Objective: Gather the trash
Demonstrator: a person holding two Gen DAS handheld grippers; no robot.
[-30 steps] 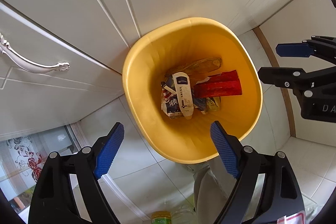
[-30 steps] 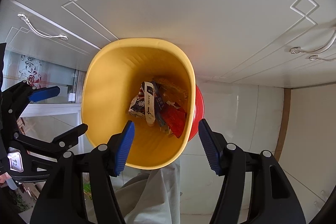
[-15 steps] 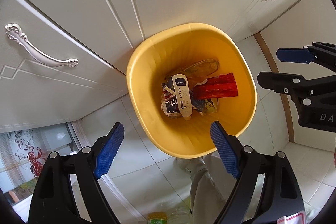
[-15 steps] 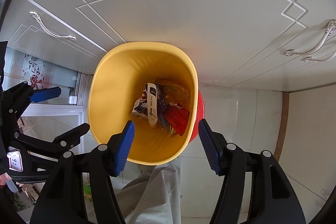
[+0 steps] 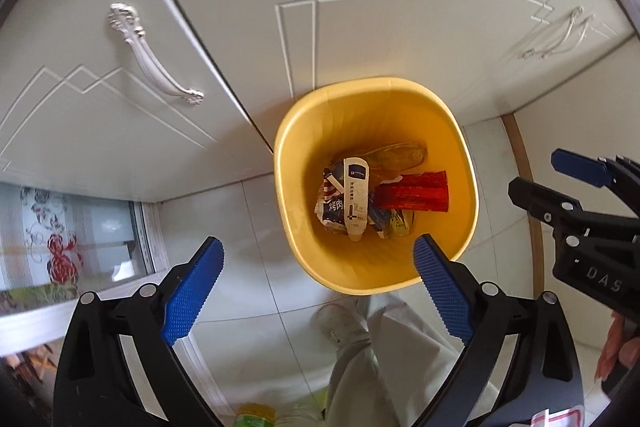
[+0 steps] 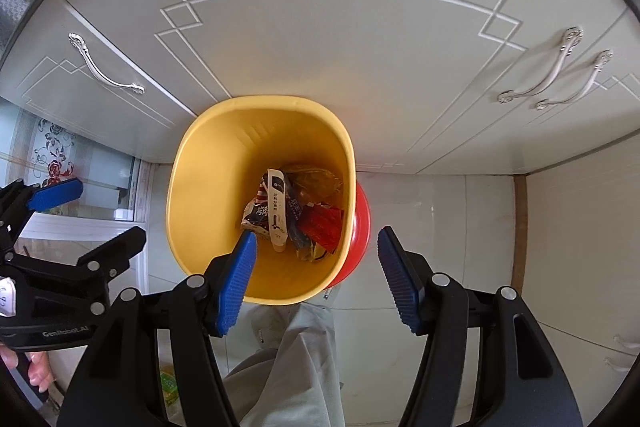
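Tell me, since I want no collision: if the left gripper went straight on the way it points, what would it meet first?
Likely the near rim of the yellow bin, or the floor tile beside it; the left gripper is open and empty, and depth is unclear.

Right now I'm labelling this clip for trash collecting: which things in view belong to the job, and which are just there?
Job:
- yellow bin
- white tube
- red wrapper
- snack bag
- left gripper, open, empty
- right gripper, open, empty

Just there:
- cabinet doors
- red object behind the bin
- floor tiles
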